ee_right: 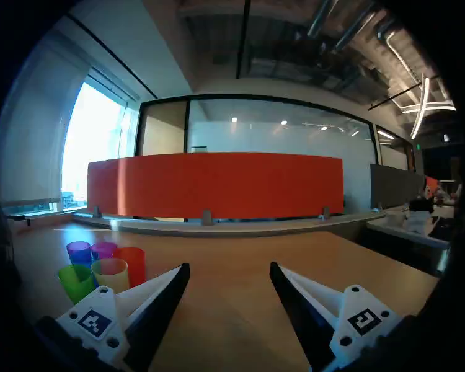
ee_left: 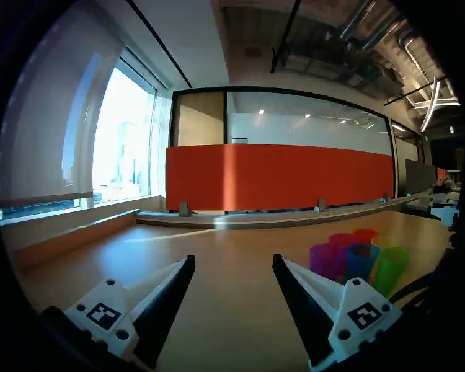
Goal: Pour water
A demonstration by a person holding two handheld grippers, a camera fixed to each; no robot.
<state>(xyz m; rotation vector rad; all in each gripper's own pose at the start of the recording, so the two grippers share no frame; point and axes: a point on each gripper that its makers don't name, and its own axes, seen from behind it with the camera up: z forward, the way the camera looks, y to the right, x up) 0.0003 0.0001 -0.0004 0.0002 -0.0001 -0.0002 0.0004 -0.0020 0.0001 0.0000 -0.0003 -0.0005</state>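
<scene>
Translucent plastic marks the task's things: a cluster of cups [ee_left: 356, 251] standing upright and close together on the wooden table [ee_left: 232, 229]. In the left gripper view the cluster sits to the right, just beyond the fingers. A purple cup [ee_left: 324, 259], a blue cup [ee_left: 363, 261] and a green cup [ee_left: 392, 268] stand nearest, with a red cup [ee_left: 364, 235] farther back. In the right gripper view the group lies to the left, near that gripper's left finger. Whether any cup holds water cannot be told, because the walls are tinted and the rims are seen almost side-on.

The left gripper [ee_left: 232, 256] hovers low over the table with its fingers spread wide and nothing between them. The right gripper [ee_right: 229, 265] is likewise wide open and empty, aimed at bare tabletop right of the cups. Along the table's far edge runs an orange partition [ee_right: 214, 185], and a bright window [ee_left: 121, 149] lies to the left.

The step in hand looks like the approach: no cup is yet held and the pour is not begun. The next move probably calls for one gripper to turn toward the cluster, set its fingers either side of an outer cup and close gently. The light cups stand touching or nearly so, and a careless reach could topple a neighbour.
</scene>
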